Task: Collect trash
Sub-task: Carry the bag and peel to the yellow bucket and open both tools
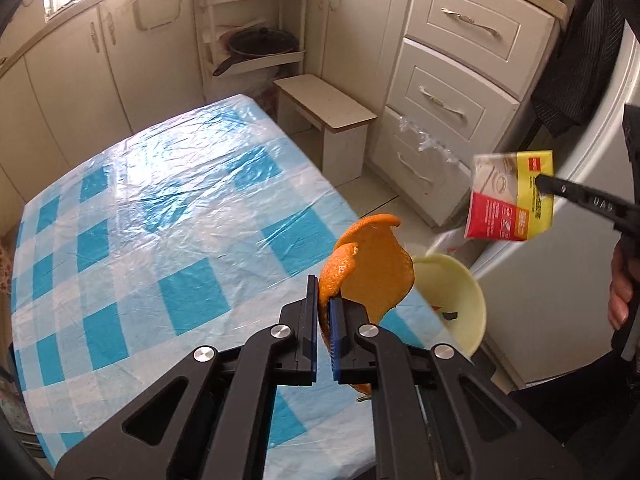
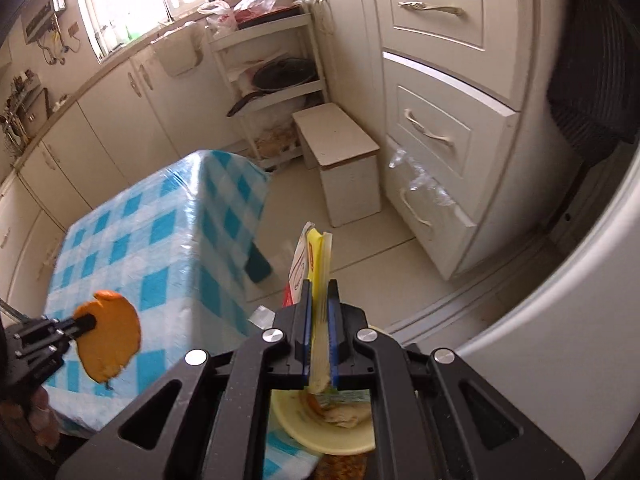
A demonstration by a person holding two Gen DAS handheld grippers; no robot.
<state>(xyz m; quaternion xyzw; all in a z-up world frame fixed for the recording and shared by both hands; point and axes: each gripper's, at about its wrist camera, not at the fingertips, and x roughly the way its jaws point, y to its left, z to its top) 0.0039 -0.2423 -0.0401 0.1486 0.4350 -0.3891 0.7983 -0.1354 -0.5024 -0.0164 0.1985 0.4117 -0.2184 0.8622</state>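
My left gripper [image 1: 325, 296] is shut on a piece of orange peel [image 1: 376, 268] and holds it in the air above the table's right edge. It also shows in the right wrist view [image 2: 110, 338] at the lower left. My right gripper [image 2: 319, 290] is shut on a yellow, red and white packet [image 2: 310, 256], held in the air above a pale yellow bin [image 2: 320, 432] with scraps inside. In the left wrist view the packet [image 1: 510, 196] hangs at the right, above the bin [image 1: 460, 300] that stands beside the table.
The table wears a blue-and-white checked cloth under clear plastic [image 1: 160, 220]. A small white stool [image 1: 324, 120] stands on the floor beyond it. White drawers [image 1: 452, 92] are at the right, a corner shelf with a pan [image 1: 260, 44] at the back, and a white appliance [image 2: 560, 340] at the right.
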